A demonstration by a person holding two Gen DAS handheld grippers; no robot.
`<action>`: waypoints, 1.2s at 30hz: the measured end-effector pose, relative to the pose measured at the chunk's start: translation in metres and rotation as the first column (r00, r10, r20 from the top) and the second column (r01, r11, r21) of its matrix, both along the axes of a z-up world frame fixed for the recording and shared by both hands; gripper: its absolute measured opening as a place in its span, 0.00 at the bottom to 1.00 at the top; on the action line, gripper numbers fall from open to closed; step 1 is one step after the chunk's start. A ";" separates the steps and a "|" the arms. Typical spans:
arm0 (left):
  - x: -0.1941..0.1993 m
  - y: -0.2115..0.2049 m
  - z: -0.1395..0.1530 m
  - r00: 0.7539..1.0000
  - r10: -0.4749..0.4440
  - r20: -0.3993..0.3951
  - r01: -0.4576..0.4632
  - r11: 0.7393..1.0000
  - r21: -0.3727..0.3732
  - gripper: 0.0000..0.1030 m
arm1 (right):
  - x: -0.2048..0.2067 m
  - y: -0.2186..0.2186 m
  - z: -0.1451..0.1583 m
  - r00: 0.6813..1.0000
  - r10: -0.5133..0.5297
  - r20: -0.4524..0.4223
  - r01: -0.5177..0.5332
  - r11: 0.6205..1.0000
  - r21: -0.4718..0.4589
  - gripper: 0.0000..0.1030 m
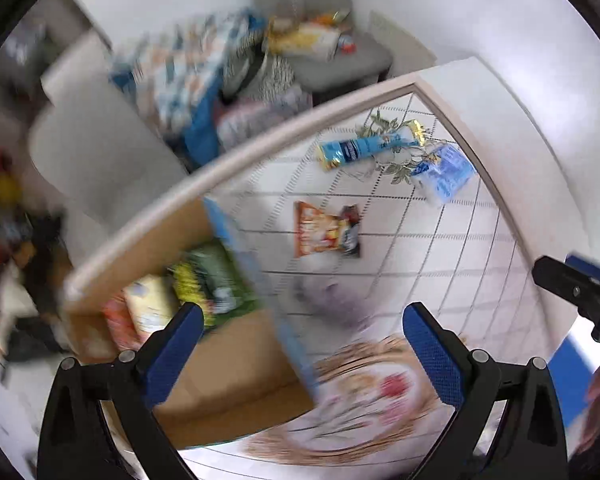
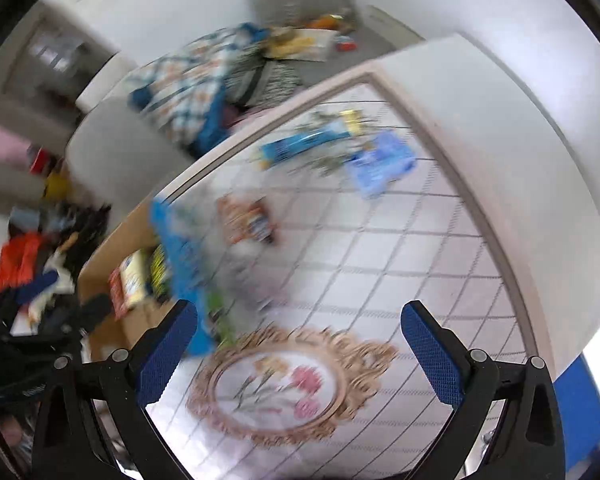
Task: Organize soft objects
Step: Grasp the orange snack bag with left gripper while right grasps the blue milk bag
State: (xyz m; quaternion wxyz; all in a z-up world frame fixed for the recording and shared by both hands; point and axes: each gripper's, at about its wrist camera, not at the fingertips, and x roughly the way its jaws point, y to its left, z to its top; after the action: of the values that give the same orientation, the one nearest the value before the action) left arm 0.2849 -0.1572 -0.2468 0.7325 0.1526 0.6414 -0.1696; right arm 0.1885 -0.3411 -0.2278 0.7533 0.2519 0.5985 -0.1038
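On the tiled tablecloth lie an orange snack bag (image 1: 326, 230), a long blue packet (image 1: 370, 146) and a blue-white tissue pack (image 1: 444, 172). A cardboard box (image 1: 220, 368) at the table's left holds several packets, among them a green one (image 1: 216, 280). My left gripper (image 1: 302, 344) is open and empty above the box's right edge. My right gripper (image 2: 300, 344) is open and empty over the flower medallion (image 2: 284, 384). In the right wrist view the snack bag (image 2: 248, 220), blue packet (image 2: 300, 142), tissue pack (image 2: 384, 164) and box (image 2: 132, 320) show blurred.
The table's raised rim (image 1: 260, 136) runs along its far side. Beyond it stand a grey chair (image 1: 96, 156), a chair piled with patterned cloth (image 1: 188, 64) and a grey seat (image 1: 320, 20) with packets. Clothes (image 2: 32, 272) lie on the floor at left.
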 end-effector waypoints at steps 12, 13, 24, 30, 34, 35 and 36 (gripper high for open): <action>0.077 0.001 -0.160 0.661 0.535 -0.527 -0.673 0.732 -0.101 0.99 | 0.123 -0.110 -0.150 0.955 -0.164 -0.248 0.200 0.972 0.124 1.00; 0.080 -0.002 -0.162 0.659 0.544 -0.520 -0.676 0.731 -0.091 0.99 | 0.133 -0.113 -0.164 0.946 -0.173 -0.273 0.212 0.970 0.121 0.99; 0.090 -0.014 -0.205 0.652 0.592 -0.473 -0.653 0.756 0.046 0.99 | 0.156 -0.108 -0.226 0.917 0.003 -0.398 0.030 0.997 0.076 0.60; 0.090 -0.039 -0.215 0.729 0.553 -0.403 -0.571 0.816 0.087 0.96 | 0.125 -0.106 -0.222 0.884 0.182 -0.430 -0.185 0.982 0.037 0.57; 0.091 -0.057 -0.218 0.761 0.520 -0.389 -0.534 0.842 0.079 0.88 | 0.116 -0.112 -0.215 0.912 0.153 -0.380 -0.152 0.988 0.032 0.63; 0.091 -0.059 -0.218 0.765 0.517 -0.384 -0.532 0.843 0.076 0.85 | 0.113 -0.114 -0.213 0.919 0.132 -0.373 -0.132 0.991 0.026 0.65; 0.091 -0.061 -0.220 0.771 0.512 -0.380 -0.526 0.847 0.073 0.83 | 0.113 -0.116 -0.213 0.924 0.110 -0.365 -0.109 0.994 0.025 0.65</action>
State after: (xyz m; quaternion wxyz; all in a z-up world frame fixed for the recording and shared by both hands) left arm 0.3761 -0.2182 -0.4663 0.6127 -0.0804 0.7862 0.0006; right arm 0.3017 -0.4571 -0.4408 0.6328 0.1959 0.7416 -0.1054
